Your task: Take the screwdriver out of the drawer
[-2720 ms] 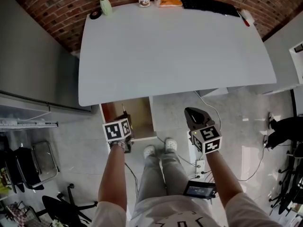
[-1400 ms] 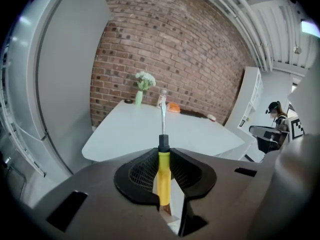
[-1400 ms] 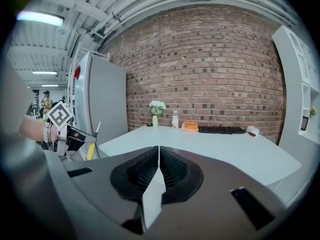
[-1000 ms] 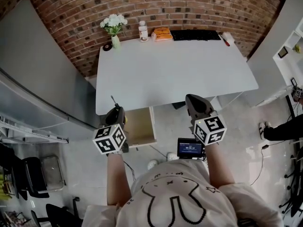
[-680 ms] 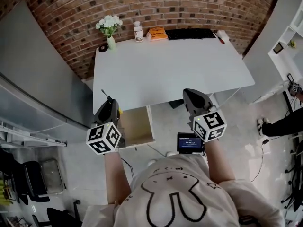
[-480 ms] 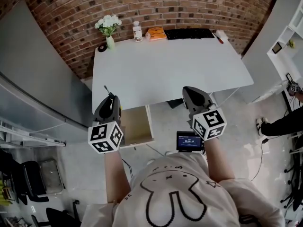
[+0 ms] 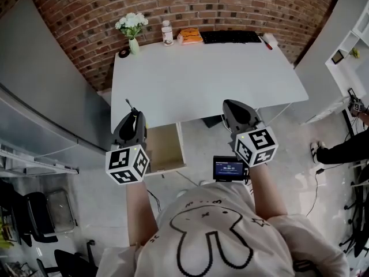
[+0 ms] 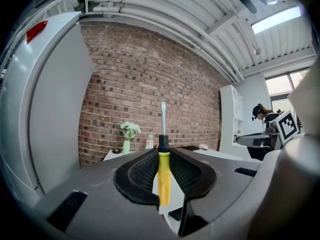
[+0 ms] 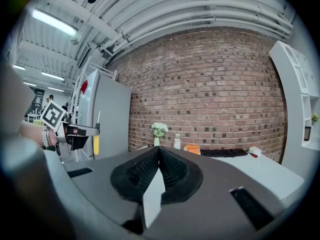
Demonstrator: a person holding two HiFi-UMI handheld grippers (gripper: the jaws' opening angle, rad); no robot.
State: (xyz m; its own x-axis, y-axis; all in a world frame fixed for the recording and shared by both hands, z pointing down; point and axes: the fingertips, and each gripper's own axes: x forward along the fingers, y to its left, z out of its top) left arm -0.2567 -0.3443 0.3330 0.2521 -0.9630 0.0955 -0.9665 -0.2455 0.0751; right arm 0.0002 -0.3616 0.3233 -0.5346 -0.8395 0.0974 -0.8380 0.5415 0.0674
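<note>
Yellow-handled, the one screwdriver stands clamped upright in our left gripper; our right gripper has its jaws together, empty. One open drawer juts from under one white desk.

Bright, even indoor light with faint shadows. A ceiling strip light glares in the left gripper view. The white bench looks nearly washed out. Fisheye lenses bend the brick wall and blacken the gripper views' corners. The screwdriver is sharp.
</note>
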